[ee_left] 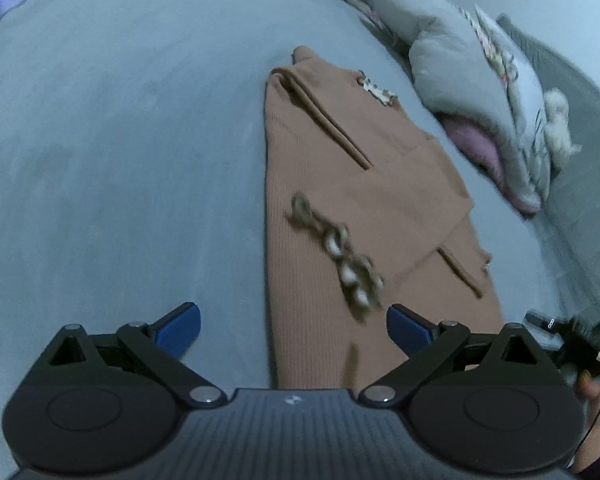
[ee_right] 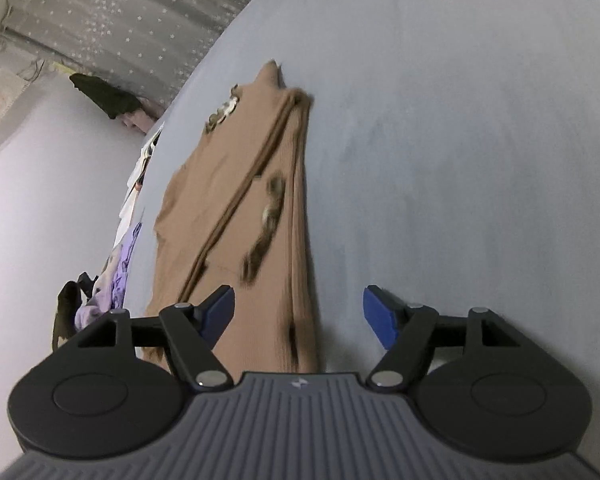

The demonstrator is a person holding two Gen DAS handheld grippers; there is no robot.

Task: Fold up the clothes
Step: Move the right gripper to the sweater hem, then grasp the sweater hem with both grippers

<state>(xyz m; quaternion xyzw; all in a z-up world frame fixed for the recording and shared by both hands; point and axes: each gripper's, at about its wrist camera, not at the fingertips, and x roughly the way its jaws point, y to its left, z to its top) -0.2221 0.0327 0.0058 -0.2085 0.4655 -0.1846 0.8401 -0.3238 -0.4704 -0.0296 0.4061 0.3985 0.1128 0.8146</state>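
Note:
A tan ribbed knit garment (ee_left: pixel 340 184) lies flat and folded lengthwise on a grey-blue bed sheet (ee_left: pixel 120 140), with small bow decorations (ee_left: pixel 348 264) on it. My left gripper (ee_left: pixel 294 330) hovers over its near end, jaws wide apart, nothing between the blue pads (ee_left: pixel 180 326). In the right wrist view the same garment (ee_right: pixel 236 208) stretches away from me. My right gripper (ee_right: pixel 300 314) is open above the garment's near edge, gripping nothing. The other gripper and a hand (ee_left: pixel 580 344) show at the left wrist view's right edge.
A grey padded jacket with a pink lining (ee_left: pixel 480 92) is heaped at the bed's far right. Purple and white clothes (ee_right: pixel 116 264) hang at the bed's left edge beside a white wall (ee_right: pixel 40 200). A starry grey curtain (ee_right: pixel 120 12) hangs behind.

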